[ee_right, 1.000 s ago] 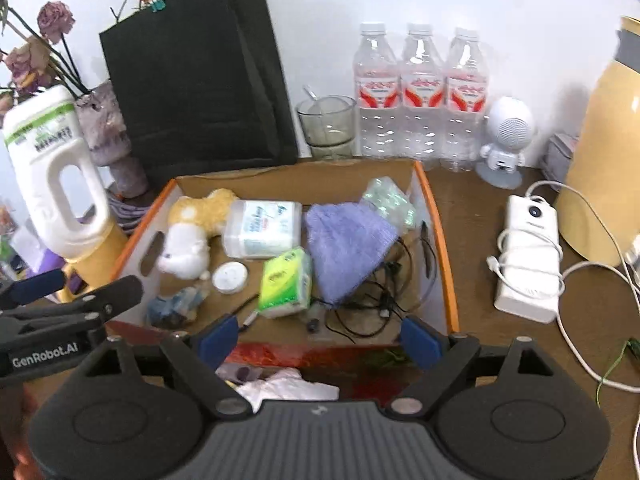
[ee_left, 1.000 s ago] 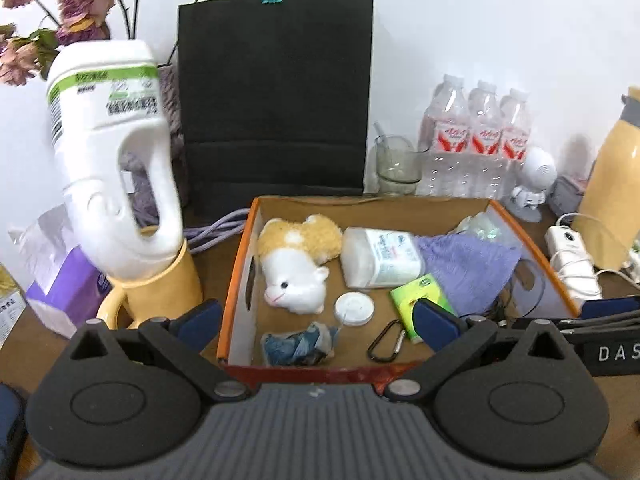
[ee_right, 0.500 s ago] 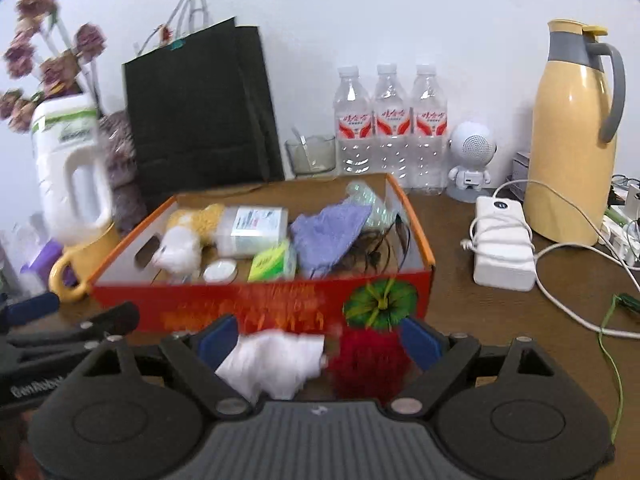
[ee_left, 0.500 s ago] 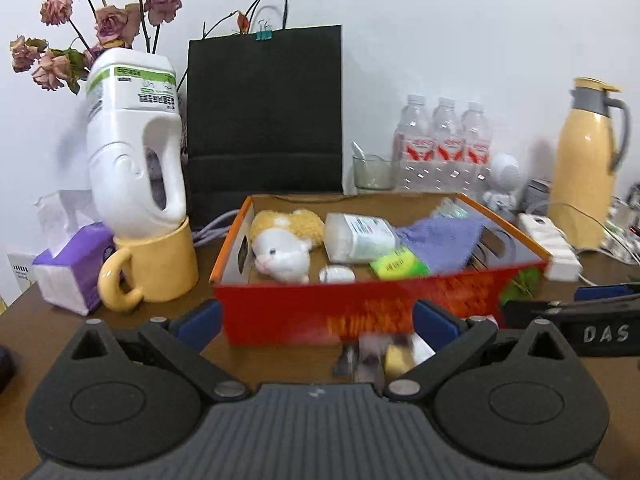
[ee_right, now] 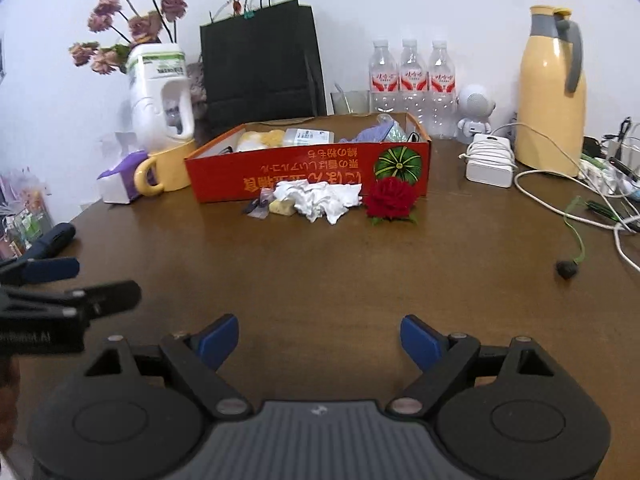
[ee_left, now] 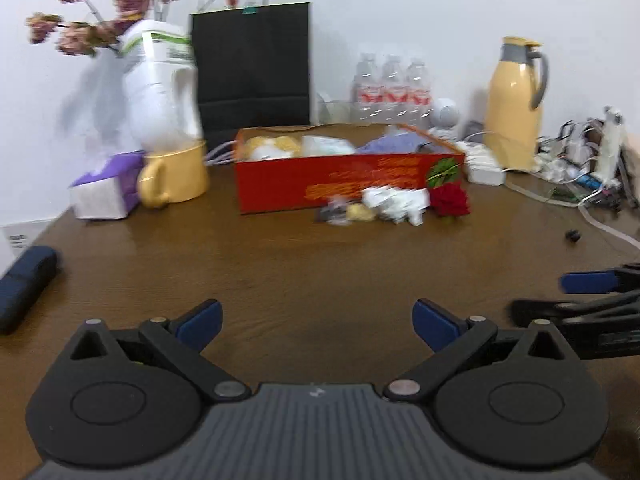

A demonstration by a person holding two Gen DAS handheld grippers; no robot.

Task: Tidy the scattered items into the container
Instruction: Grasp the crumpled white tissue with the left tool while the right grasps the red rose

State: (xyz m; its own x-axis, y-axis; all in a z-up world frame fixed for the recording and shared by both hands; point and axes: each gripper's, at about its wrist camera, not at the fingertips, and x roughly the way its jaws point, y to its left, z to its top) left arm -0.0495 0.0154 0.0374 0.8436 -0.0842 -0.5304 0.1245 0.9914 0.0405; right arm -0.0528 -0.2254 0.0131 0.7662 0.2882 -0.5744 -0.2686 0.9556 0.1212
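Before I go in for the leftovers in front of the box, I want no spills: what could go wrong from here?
1. The crumpled white tissue, a yellow piece and a small purple bit lie bunched together, so one pinch may drag or scatter the others.
2. The red flower sits against the red box; a finger could catch the wall and shove the box.
3. Both the left gripper and right gripper face one pile and could collide.

Red cardboard box [ee_left: 348,186] stood on brown table [ee_left: 304,272], white crumpled tissue [ee_left: 394,200] and red flower [ee_left: 449,199] against its front; left gripper [ee_left: 316,322] wide apart, empty.
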